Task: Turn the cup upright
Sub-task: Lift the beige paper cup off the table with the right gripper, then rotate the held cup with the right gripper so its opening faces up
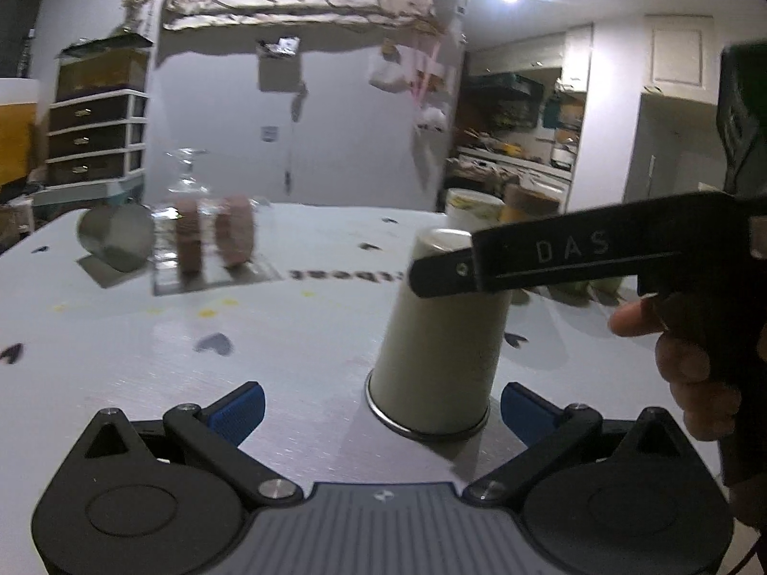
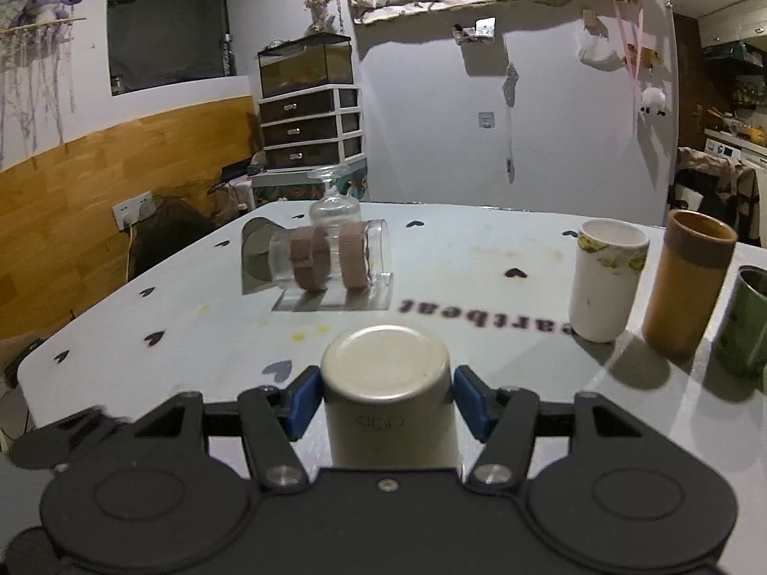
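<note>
While the cup (image 2: pixel 390 397) stands mouth-down on the worktop (image 2: pixel 479 258), near its front edge, your right gripper (image 2: pixel 387 400) has its blue fingers (image 2: pixel 302 400) on either side of the cup's upper wall, close against it or just touching; you cannot tell whether they press. In the left view the same cup (image 1: pixel 438 335) sits rim-down, with the right gripper's arm (image 1: pixel 551 258) crossing its top. Your left gripper (image 1: pixel 383 409) hangs low beside the cup with its fingers (image 1: pixel 239 409) wide apart, holding nothing. A glass jar (image 2: pixel 331 258) lies on its side toward the far left corner. A white mug (image 2: pixel 606 282), a brown tumbler (image 2: pixel 685 287) and a green can (image 2: pixel 743 321) stand upright along the right edge.
</note>
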{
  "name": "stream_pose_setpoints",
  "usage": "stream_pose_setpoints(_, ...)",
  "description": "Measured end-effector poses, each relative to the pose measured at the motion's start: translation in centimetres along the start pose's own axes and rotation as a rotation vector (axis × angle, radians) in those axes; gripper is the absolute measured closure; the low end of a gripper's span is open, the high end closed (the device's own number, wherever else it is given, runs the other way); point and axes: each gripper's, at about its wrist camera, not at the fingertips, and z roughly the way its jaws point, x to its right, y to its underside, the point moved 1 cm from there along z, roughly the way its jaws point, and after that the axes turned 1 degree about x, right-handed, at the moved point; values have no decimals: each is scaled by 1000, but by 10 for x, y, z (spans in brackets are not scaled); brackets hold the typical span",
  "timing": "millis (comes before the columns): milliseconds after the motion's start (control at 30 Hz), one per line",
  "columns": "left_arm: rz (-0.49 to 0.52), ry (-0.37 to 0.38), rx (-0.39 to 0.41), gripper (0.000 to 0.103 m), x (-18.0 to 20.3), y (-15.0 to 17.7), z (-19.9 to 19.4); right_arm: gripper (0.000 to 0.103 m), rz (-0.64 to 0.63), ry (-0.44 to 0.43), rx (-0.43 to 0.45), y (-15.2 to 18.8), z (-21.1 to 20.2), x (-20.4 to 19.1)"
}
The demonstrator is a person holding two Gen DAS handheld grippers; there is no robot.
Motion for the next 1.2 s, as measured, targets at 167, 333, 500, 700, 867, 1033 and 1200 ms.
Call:
stream_pose_setpoints(167,-6,11,4,0,3,2,13,36,-18,9,3,-2,-1,1)
stream_pose_setpoints(333,-14,12,-7,0,2,-1,25,30,-23,18,10,-14,11,-1)
stream_pose_setpoints(500,-32,7,-70,0,-4,4,36,43,26,1,14,-7,14,4)
stream_pose_setpoints(700,-31,12,-72,0,-3,7,33,43,1,-2,94,11,-21,3)
stream_pose_setpoints(867,-32,-14,-65,0,-5,9,29,43,34,11,123,33,-52,13)
stream_pose_setpoints(1033,-71,-17,-59,0,-17,9,20,44,116,11,101,59,-67,27)
stream_pose_setpoints(1200,-179,93,-53,2,-34,-4,12,44,160,6,72,87,-64,32)
